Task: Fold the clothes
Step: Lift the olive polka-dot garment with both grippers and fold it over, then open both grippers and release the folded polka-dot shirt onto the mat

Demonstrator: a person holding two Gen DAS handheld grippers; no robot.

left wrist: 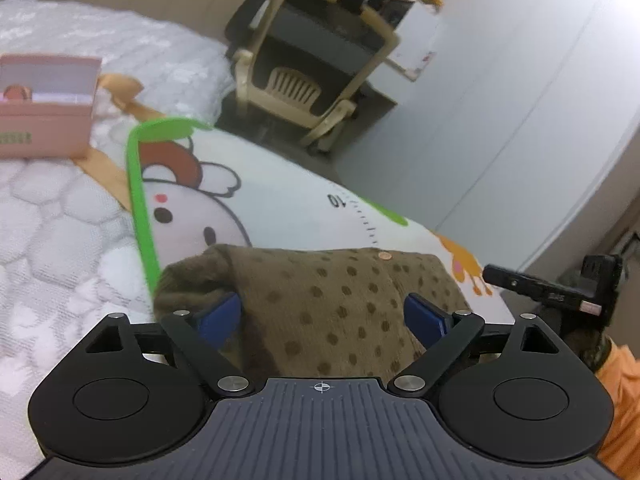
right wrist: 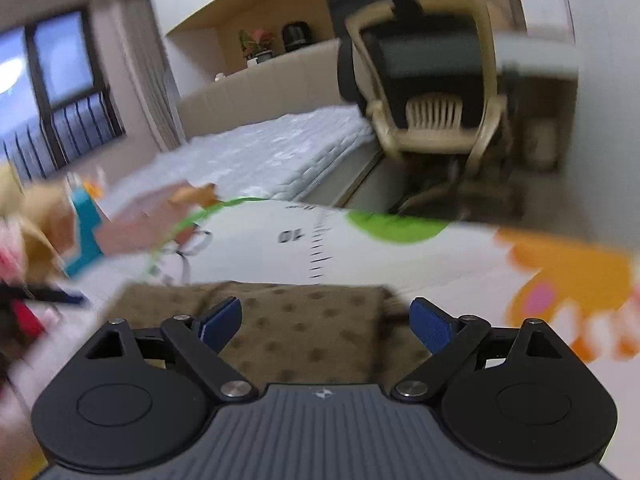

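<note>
A brown knitted garment with darker dots (left wrist: pixel 320 300) lies folded on a white cartoon-print mat (left wrist: pixel 280 192) spread over the bed. My left gripper (left wrist: pixel 322 316) hovers right over it, open, with blue pads (left wrist: pixel 220 316) wide apart on either side of the fabric. The left wrist view also catches the other gripper (left wrist: pixel 560 288) at the right edge. In the blurred right wrist view the same brown garment (right wrist: pixel 304 328) fills the space between the spread pads (right wrist: pixel 432 324) of my right gripper (right wrist: pixel 326 320), which is open too. Nothing is clamped by either one.
A pink box (left wrist: pixel 44 108) stands on the quilted white mattress (left wrist: pixel 60 240) to the left. A beige office chair (left wrist: pixel 320 68) is beyond the bed's edge, beside a white wardrobe (left wrist: pixel 520 100). Blurred colourful items (right wrist: pixel 48 232) lie left of the mat. Orange cloth (left wrist: pixel 620 400) shows at lower right.
</note>
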